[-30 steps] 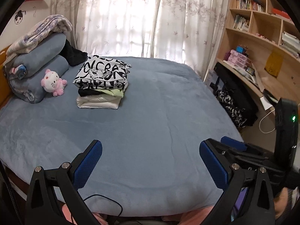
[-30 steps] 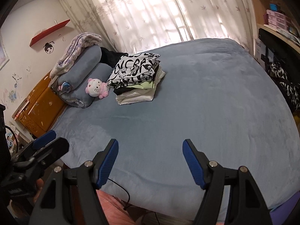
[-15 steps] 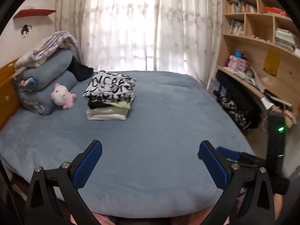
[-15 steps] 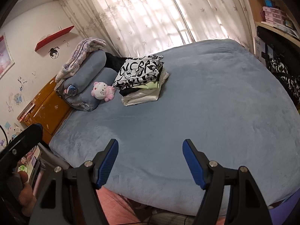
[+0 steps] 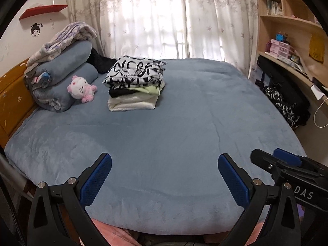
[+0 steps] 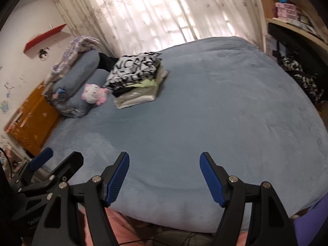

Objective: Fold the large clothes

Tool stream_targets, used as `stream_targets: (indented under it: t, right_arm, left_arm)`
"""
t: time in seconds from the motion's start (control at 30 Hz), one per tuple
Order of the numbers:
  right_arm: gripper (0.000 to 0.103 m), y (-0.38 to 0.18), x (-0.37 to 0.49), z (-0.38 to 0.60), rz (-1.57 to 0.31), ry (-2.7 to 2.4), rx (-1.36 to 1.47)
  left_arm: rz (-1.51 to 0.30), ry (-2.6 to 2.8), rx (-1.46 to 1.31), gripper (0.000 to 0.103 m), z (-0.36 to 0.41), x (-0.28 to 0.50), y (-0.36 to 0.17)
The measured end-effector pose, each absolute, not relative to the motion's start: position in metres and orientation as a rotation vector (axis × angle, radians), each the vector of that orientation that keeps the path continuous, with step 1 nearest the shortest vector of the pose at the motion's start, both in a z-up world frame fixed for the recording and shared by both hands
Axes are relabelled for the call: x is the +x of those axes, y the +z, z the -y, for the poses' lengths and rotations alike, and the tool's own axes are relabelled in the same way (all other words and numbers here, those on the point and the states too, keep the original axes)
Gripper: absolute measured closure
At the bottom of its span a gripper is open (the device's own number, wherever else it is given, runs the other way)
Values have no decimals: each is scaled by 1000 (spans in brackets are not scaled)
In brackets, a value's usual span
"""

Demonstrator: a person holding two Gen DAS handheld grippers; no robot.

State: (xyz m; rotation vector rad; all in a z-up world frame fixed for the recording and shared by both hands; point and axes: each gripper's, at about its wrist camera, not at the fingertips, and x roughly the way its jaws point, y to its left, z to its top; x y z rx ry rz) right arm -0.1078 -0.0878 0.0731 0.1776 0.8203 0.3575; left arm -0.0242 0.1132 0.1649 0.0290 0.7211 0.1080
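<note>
Across both views, my whole working surface is the bed (image 5: 184, 123), its blue-grey cover lying smooth from the near edge to the curtains (image 5: 164, 16). Nothing unfolded lies on it. At the headboard end sit rolled bedding (image 5: 63, 75) and, just beside it, the stack of folded clothes (image 5: 135, 86): a black-and-white printed piece on top, then something black, pale green, and cream at the bottom. My guess is that those are finished and the next large garment has to come from elsewhere. A dark patterned heap (image 6: 301, 75) hangs by the desk on the right, but I cannot tell whether it is laundry to fold.

My left gripper (image 5: 164, 174) hovers over the near edge of the bed with its tongs spread wide and nothing between them. My right gripper (image 6: 164, 174) is the same: tongs wide apart, empty, above bare cover. The two sit close together, each showing at the edge of the other's view.

Smaller things worry me more. A pink and white plush cat (image 5: 82, 89) leans against the bedding, close to the stack, so a garment spread carelessly could drag it or topple the pile. With the grippers this near each other, I could knock them together on a quick reach. A pinch taken too deep could also catch the soft cover along with the cloth.
</note>
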Motion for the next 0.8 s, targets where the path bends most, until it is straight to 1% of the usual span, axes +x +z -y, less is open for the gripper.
stream_targets:
  t: [0.23, 0.43, 0.8]
  right_arm:
    - [31, 46, -108, 90, -816, 252, 118]
    - [31, 30, -102, 107, -840, 209, 138]
    - [31, 5, -95, 121, -889, 192, 171]
  left_arm:
    - [-803, 108, -5, 0, -117, -1, 119]
    - [-855, 75, -11, 0, -105, 13, 88]
    - [-927, 35, -45, 1, -90, 28, 57]
